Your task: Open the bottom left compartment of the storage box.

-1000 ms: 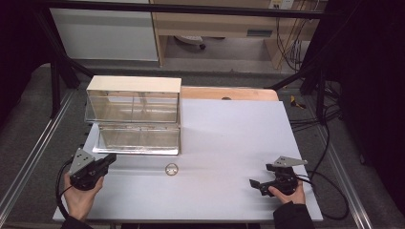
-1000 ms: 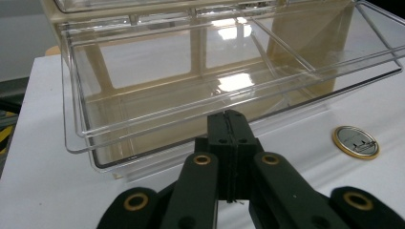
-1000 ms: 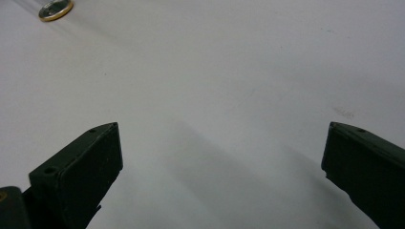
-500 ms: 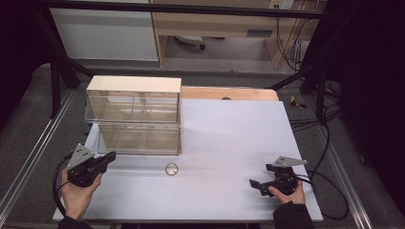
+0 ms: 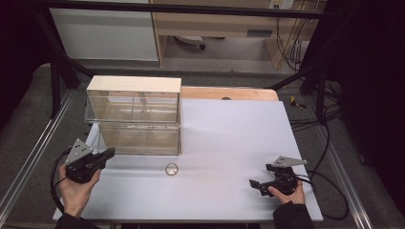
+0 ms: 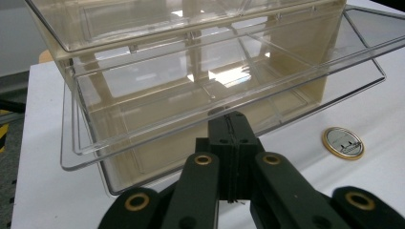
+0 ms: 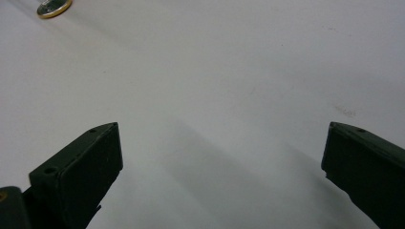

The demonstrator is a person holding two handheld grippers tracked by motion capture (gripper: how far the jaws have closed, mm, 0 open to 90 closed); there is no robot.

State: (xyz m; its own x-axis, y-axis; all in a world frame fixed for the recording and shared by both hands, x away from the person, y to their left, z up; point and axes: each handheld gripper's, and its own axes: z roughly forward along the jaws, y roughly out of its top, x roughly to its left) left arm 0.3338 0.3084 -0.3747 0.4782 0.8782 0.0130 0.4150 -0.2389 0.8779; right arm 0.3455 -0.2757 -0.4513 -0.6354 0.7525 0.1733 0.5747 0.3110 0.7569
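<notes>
A clear plastic drawer cabinet [image 5: 133, 119] with a cream top stands at the table's back left, its two drawers stacked. In the left gripper view the lower drawer [image 6: 200, 109] juts out toward me and looks empty. My left gripper [image 5: 111, 152] is shut with nothing in it, and its tip [image 6: 232, 119] is just in front of that drawer's front edge. A small round gold-rimmed disc [image 5: 172, 169] lies flat on the table in front of the cabinet, right of the left gripper [image 6: 343, 143]. My right gripper [image 5: 256, 184] rests open near the front right, its jaws [image 7: 219, 138] wide over bare table.
The white table top [image 5: 229, 143] runs wide between the two grippers. A wooden strip [image 5: 229, 93] edges its far side. Metal frame rails [image 5: 33, 157] flank the table, and cables [image 5: 329, 191] trail off at the right. The disc shows far off in the right gripper view [image 7: 54, 7].
My left gripper has edged slightly forward toward the cabinet's lower drawer. The right gripper and the disc have not moved.
</notes>
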